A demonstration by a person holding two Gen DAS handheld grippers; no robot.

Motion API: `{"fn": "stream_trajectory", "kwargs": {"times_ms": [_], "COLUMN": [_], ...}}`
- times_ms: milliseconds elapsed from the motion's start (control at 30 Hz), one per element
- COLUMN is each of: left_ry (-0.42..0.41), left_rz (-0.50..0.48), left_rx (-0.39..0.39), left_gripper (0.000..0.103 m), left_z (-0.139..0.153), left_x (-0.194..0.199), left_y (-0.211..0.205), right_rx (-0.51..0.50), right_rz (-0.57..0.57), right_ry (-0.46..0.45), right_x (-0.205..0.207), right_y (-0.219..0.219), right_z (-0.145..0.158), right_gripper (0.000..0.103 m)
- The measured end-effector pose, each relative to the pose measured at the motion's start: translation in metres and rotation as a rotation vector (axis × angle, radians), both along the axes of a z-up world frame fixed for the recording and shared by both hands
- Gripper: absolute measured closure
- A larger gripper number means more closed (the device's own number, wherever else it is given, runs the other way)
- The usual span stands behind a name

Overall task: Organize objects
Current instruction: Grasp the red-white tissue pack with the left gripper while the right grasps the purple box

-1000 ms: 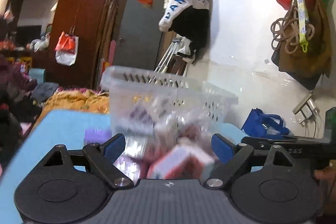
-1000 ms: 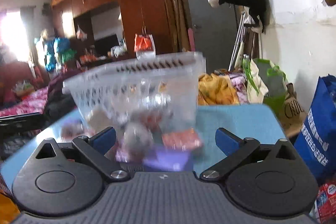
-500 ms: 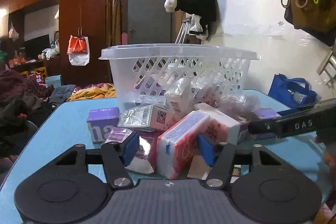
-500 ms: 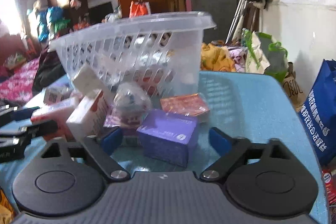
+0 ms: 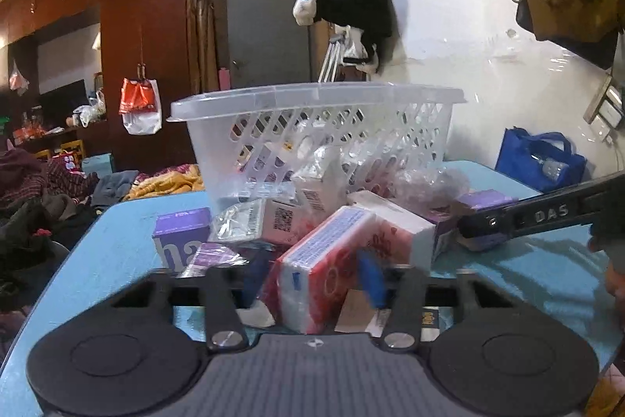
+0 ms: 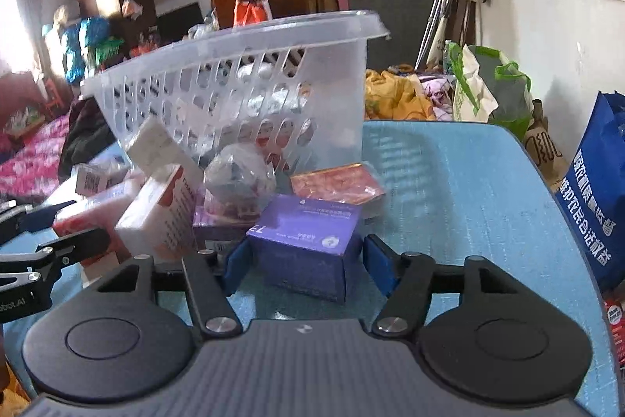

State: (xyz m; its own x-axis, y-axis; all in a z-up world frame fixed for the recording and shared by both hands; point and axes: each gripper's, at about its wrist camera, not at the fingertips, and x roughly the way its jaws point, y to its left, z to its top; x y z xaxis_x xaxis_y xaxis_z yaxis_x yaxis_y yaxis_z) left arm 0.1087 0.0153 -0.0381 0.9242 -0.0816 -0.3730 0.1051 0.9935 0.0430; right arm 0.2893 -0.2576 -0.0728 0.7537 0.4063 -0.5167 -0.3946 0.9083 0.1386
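Observation:
A clear plastic basket [image 5: 312,96] [image 6: 234,38] stands on the blue table [image 5: 117,241] [image 6: 468,202], with several boxes and packets piled before it. My left gripper [image 5: 312,276] is closing. Its blue pads press both sides of a red and white tissue pack [image 5: 324,256] standing on edge in the pile. My right gripper [image 6: 304,260] is closing around a purple box [image 6: 308,233] lying on the table. The left pad touches the box, and the right pad stands a sliver off it. One finger of the right gripper [image 5: 527,217] shows at the right of the left wrist view.
A second purple box [image 5: 181,237] lies at the pile's left, and a white and red carton [image 6: 164,217], a crumpled plastic bag [image 6: 238,174] and a flat red packet [image 6: 336,182] sit by the basket. A blue bag [image 6: 597,202] hangs past the table's right edge.
Both grippers dropped toward the pile and narrowed their jaws. The left went from wide open to gripping the tissue pack. The right closed in around the purple box.

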Motion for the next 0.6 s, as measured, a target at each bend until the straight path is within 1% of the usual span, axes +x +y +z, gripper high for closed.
{"fn": "stream_trajectory", "kwargs": {"times_ms": [167,333,433,500,600], "left_ry": [-0.030,-0.061,-0.037,-0.049,-0.056], "left_rz": [-0.024,-0.038,-0.066,-0.054,-0.053], "left_rx": [-0.025,-0.053,-0.033,-0.002,0.016], "left_gripper": [0.066,0.066,0.067,0.066,0.066], "left_z": [-0.001,0.002,0.000,-0.003,-0.004], "left_x": [-0.010,-0.022,-0.022,-0.022,-0.022], "left_y": [0.003,0.008,0.005,0.000,-0.004], "right_rx": [0.082,0.073,0.078,0.077,0.082], "right_rz": [-0.010,-0.002,0.007,0.008,0.004], "right_ry": [-0.049,-0.091,-0.092,-0.095,-0.114], "right_x": [-0.008,-0.015,-0.015,-0.015,-0.018], "right_y": [-0.014,-0.010,-0.010,-0.010,-0.010], "right_z": [0.002,0.006,0.006,0.006,0.006], "right_gripper": [0.040,0.040,0.040,0.040,0.040]}}
